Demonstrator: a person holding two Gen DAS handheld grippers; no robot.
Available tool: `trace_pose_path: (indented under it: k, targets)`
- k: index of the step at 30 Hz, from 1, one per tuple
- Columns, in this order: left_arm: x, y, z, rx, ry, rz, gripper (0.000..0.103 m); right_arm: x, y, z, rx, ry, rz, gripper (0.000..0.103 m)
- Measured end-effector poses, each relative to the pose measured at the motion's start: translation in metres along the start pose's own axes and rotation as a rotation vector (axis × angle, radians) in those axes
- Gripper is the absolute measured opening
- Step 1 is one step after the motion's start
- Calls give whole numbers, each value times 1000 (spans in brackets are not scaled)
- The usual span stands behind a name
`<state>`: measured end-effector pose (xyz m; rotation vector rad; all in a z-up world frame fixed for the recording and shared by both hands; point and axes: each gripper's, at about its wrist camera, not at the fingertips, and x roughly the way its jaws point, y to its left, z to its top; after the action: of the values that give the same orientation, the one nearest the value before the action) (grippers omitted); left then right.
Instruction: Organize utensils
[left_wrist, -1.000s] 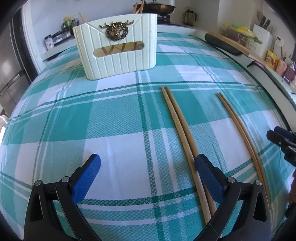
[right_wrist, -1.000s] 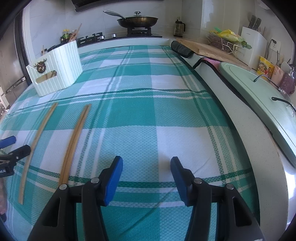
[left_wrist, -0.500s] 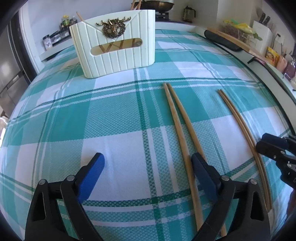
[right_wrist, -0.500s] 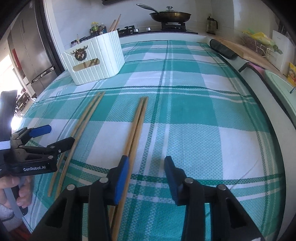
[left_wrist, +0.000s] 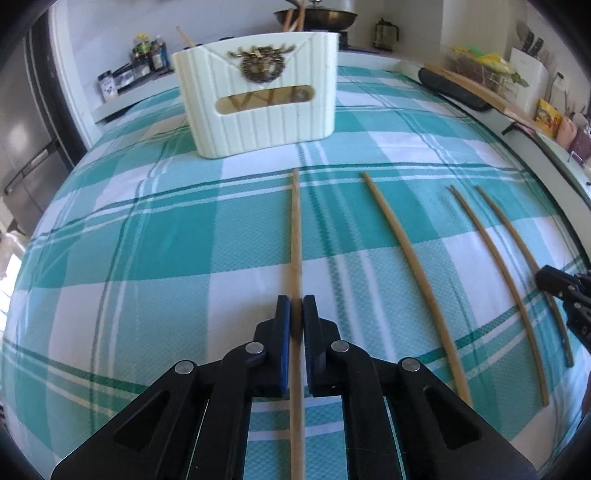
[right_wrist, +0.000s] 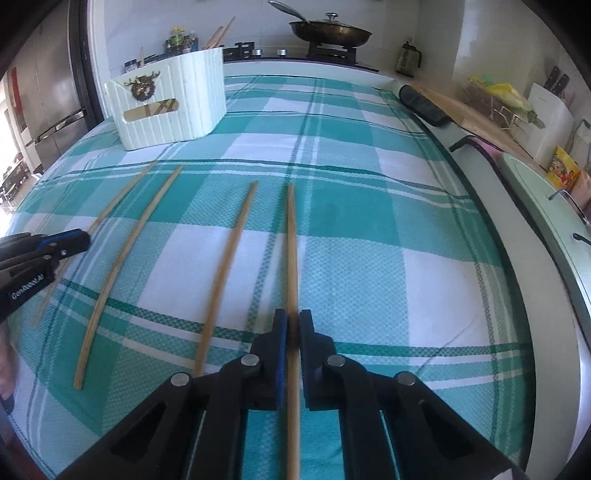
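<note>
**Both grippers clamped on one chopstick each**

The left gripper (left_wrist: 296, 314) is closed on the leftmost chopstick (left_wrist: 295, 236), and the right gripper (right_wrist: 291, 328) is closed on the rightmost chopstick (right_wrist: 291, 251). Two loose chopsticks (left_wrist: 410, 266) lie between them on the checked tablecloth (left_wrist: 147, 240). The cream utensil holder (left_wrist: 258, 99) stands farther back. Each grip seems near the thick end, so I think the long tip may swing or slip out during lifting, and it may miss the opening of the holder.

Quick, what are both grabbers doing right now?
Left gripper: just closed on a chopstick.
Right gripper: just closed on another chopstick.
</note>
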<state>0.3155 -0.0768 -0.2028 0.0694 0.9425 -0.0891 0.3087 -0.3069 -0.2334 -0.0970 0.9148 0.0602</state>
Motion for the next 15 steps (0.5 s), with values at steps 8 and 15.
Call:
trace_pose_path:
  k: [8, 15]
  targets:
    - [-5, 80, -11, -104, 19, 73, 8, 0, -27, -3, 23, -31, -52, 7]
    - [1, 109, -5, -129, 2, 90, 82, 6, -34, 1, -26, -45, -12, 46]
